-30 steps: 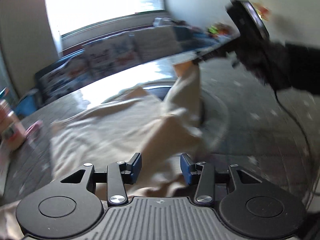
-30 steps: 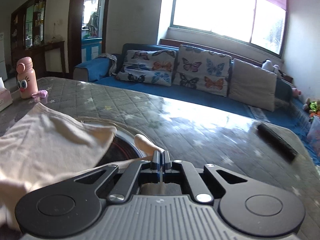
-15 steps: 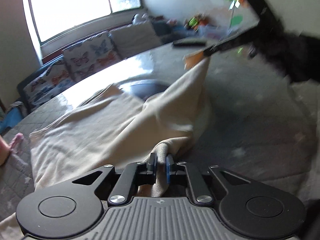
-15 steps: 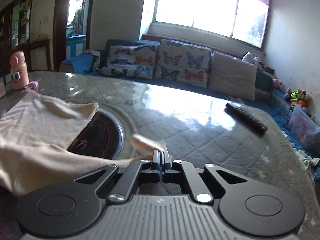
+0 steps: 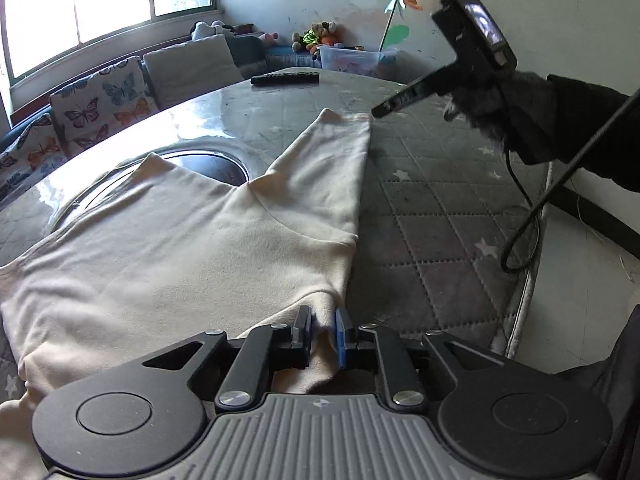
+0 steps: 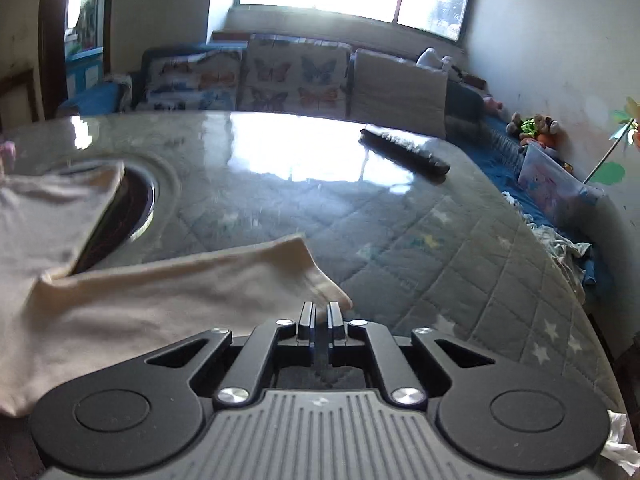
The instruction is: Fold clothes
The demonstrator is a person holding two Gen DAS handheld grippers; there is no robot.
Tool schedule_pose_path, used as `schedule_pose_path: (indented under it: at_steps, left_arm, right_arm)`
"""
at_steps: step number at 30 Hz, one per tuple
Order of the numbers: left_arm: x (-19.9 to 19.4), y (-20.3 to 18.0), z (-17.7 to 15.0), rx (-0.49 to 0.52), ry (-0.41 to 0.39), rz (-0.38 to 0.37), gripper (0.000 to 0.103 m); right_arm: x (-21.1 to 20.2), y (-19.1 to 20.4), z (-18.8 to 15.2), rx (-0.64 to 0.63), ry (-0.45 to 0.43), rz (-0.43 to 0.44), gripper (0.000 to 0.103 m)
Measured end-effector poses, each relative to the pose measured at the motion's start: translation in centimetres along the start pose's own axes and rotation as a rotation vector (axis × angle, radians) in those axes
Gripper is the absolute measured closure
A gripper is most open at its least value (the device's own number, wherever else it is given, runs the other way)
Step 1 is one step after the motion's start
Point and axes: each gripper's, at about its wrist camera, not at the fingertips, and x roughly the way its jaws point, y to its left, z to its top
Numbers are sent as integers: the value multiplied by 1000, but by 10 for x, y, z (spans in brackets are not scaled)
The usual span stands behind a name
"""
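On the table [image 5: 424,208], grey quilted cover with star print: one cream garment [image 5: 168,240], spread mostly flat, its body toward the left, one sleeve [image 5: 332,164] extended away across the cover. Part of the garment overlaps a round dark inset [image 5: 212,166] with a metal rim set in the table.

Left gripper [image 5: 322,330]: jaws pinching a bunched fold of the garment's near edge between blue pads, cloth filling the gap.

Right gripper [image 6: 319,316]: jaws drawn near together with a narrow slit between; the sleeve cuff [image 6: 320,284] lies just ahead of the tips, and whether any cloth is nipped I cannot tell. Seen from the left wrist, the right gripper's tips [image 5: 384,108] sit just beside the sleeve end.

Also present: black remote control [image 5: 285,78] at the far side of the table; sofa with butterfly cushions [image 6: 296,78] beyond; plush toys [image 6: 534,126] by the wall.
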Motion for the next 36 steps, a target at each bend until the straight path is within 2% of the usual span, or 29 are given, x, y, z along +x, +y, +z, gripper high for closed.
schedule_pose_path:
  at_steps: [2,4,5,6,11,12,14,18,25,27,31,36]
  left_arm:
    - [-3,1,2,-2,-9,1,87]
    - [-7,6,4,-16,-24,12,81]
    - [-10,6,5,-25,-33,22,73]
    - [-14,6,5,-34,-42,33,68]
    - [-30,25,4,-92,-71,102,59]
    - [-33,31,3,-107,-71,125,59]
    - [-37,47,-1,-159,-65,171,59]
    - [-41,86,-15,-294,-47,272,59]
    - [-48,138,-50,-503,-13,335,64]
    - [-52,142,-56,-523,-13,339,74]
    - [-62,147,-50,-527,-42,338,73]
    - [-58,169,-28,-525,-67,423,68]
  right_arm:
    - [-6,3,7,-14,-33,22,95]
    - [-7,14,13,-42,-43,62,94]
    - [-6,17,15,-48,-42,76,94]
    - [-1,23,16,-54,-34,95,93]
    - [34,35,17,-33,27,134,92]
    - [43,33,16,-26,40,126,91]
    - [48,30,16,-21,37,110,82]
    - [52,22,20,-21,49,79,81]
    - [53,31,27,-67,42,76,78]
    - [52,36,30,-84,36,83,78]
    - [47,56,42,-127,14,136,76]
    - [55,85,60,-152,10,235,76]
